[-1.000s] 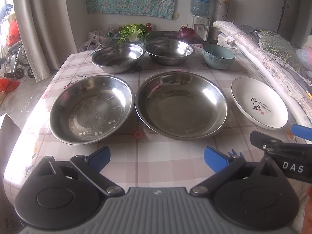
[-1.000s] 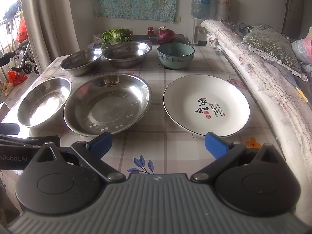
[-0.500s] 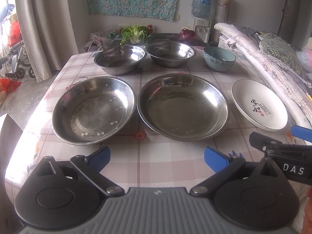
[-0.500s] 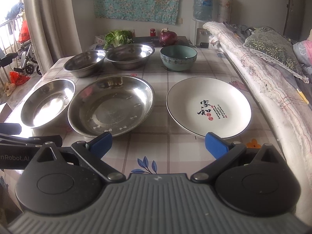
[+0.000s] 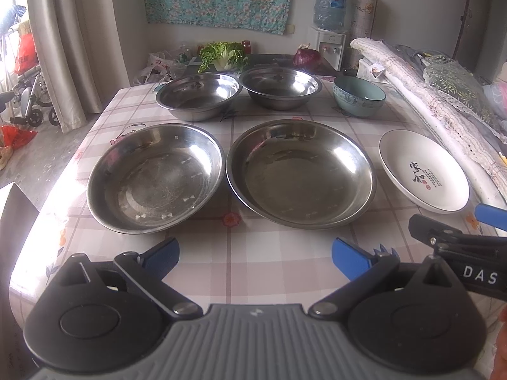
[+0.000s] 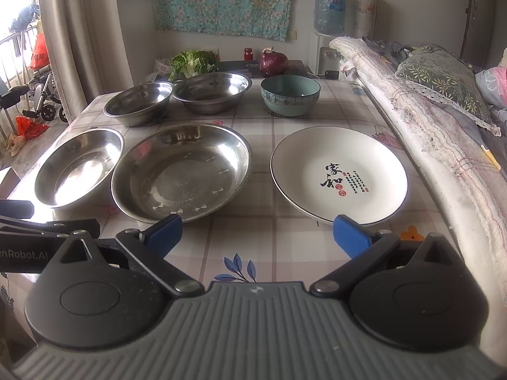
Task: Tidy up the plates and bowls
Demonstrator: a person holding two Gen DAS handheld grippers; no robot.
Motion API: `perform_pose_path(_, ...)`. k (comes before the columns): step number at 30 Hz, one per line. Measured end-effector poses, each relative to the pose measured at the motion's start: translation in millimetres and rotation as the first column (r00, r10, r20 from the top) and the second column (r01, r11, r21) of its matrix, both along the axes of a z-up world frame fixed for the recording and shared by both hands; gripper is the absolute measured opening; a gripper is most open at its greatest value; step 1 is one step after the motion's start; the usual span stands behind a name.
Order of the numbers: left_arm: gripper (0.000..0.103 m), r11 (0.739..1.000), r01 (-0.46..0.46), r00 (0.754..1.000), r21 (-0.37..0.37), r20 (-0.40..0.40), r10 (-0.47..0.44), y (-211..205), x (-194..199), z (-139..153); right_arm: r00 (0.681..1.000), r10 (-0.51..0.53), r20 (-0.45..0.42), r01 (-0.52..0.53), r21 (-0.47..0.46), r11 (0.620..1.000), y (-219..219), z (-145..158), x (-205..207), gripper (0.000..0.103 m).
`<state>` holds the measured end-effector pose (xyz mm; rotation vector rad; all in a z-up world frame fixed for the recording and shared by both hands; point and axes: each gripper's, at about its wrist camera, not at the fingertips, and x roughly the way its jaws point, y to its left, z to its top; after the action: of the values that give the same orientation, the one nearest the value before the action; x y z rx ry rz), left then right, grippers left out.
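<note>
Two wide steel plates sit side by side on the checked tablecloth: the left one (image 5: 155, 177) (image 6: 77, 166) and the larger one (image 5: 301, 172) (image 6: 182, 172). Behind them stand two deep steel bowls (image 5: 198, 95) (image 5: 280, 87), and a teal ceramic bowl (image 5: 359, 95) (image 6: 290, 93). A white plate with black writing (image 5: 423, 171) (image 6: 339, 174) lies at the right. My left gripper (image 5: 255, 255) hangs open over the near table edge, nothing between its blue fingertips. My right gripper (image 6: 256, 236) is open too, its right fingertip just in front of the white plate's near rim.
A rolled quilt and bedding (image 6: 427, 120) run along the table's right side. Cabbage (image 5: 223, 57) and a red onion (image 6: 274, 61) sit beyond the far edge, with a water dispenser (image 5: 329, 9) behind. A curtain and wheelchair (image 5: 28, 101) stand left.
Both grippers have drawn back and risen slightly, so the dishes look a little farther off. Both stay open; no dish has moved.
</note>
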<state>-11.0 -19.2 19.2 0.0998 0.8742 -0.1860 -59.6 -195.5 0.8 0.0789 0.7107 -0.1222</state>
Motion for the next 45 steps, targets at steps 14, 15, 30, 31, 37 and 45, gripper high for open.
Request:
perform_pose_path(14, 0.103, 1.0, -0.01, 1.0, 0.005, -0.009, 0.01, 2, 2, -5, 1.0, -0.002, -0.001, 0.002, 0.0, 1.0, -1, 0, 0, 0.102)
perform_pose_path(15, 0.103, 1.0, -0.011, 1.0, 0.006, -0.01, 0.011, 2, 3, -5, 1.0, -0.002, -0.001, 0.002, 0.0, 1.0, -1, 0, 0, 0.102)
perform_pose_path(30, 0.103, 1.0, -0.022, 1.0, 0.017, -0.02, 0.023, 5, 5, -7, 1.0, -0.007, -0.003, 0.007, -0.01, 1.0, -3, -2, 2, 0.102)
perform_pose_path(31, 0.103, 1.0, -0.023, 1.0, 0.018, -0.021, 0.023, 5, 5, -8, 1.0, -0.008, -0.004, 0.008, -0.011, 1.0, -3, -2, 2, 0.102)
perform_pose_path(37, 0.103, 0.999, -0.028, 0.999, 0.02, -0.029, 0.028, 6, 7, -10, 1.0, -0.017, -0.003, 0.017, -0.03, 0.999, -1, -4, 4, 0.102)
perform_pose_path(45, 0.103, 0.999, -0.036, 0.999, 0.04, 0.002, 0.036, 12, 11, -8, 1.0, 0.002, 0.024, 0.001, -0.099, 0.995, 5, -1, 9, 0.102)
